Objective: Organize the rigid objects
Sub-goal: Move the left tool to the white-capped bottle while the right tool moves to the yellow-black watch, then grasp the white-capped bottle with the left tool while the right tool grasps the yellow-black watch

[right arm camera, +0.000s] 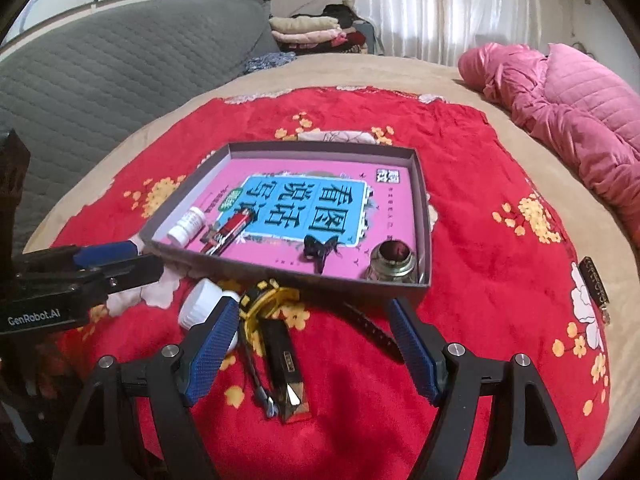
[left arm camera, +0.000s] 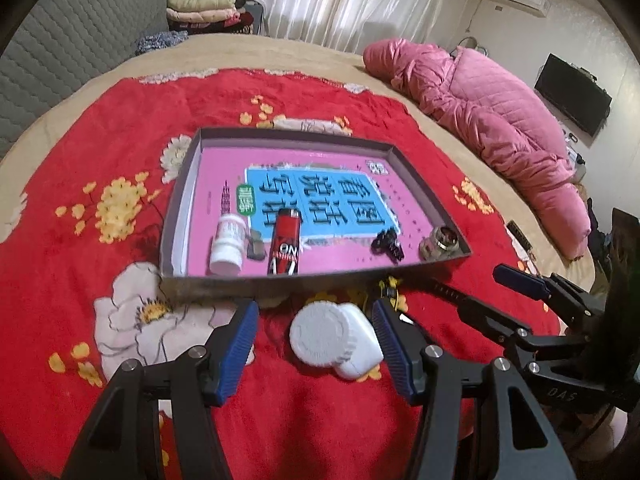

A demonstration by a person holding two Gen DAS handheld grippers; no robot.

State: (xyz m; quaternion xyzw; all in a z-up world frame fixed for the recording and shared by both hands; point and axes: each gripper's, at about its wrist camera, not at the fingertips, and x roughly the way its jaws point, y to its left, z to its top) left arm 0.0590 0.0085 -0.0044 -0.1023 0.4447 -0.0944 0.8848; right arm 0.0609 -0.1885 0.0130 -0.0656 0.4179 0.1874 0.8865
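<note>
Below — white bottle [left arm camera: 334,336] between left claw [left arm camera: 316,344] pads

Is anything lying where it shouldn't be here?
Yes. A white bottle lies tipped over on the red blanket, and a watch sprawls beside it, both outside the tray holding the other bits.

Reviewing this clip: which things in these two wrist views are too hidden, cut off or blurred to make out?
- White bottle outside the box: right wrist view, its body hidden behind that gripper's left finger.
- Yellow-and-black watch: left wrist view shows only a sliver behind the left gripper's right finger.
- Small grey object in the box: blurred, unidentifiable.
- Dark item on the blanket's right edge: too small to identify.
</note>
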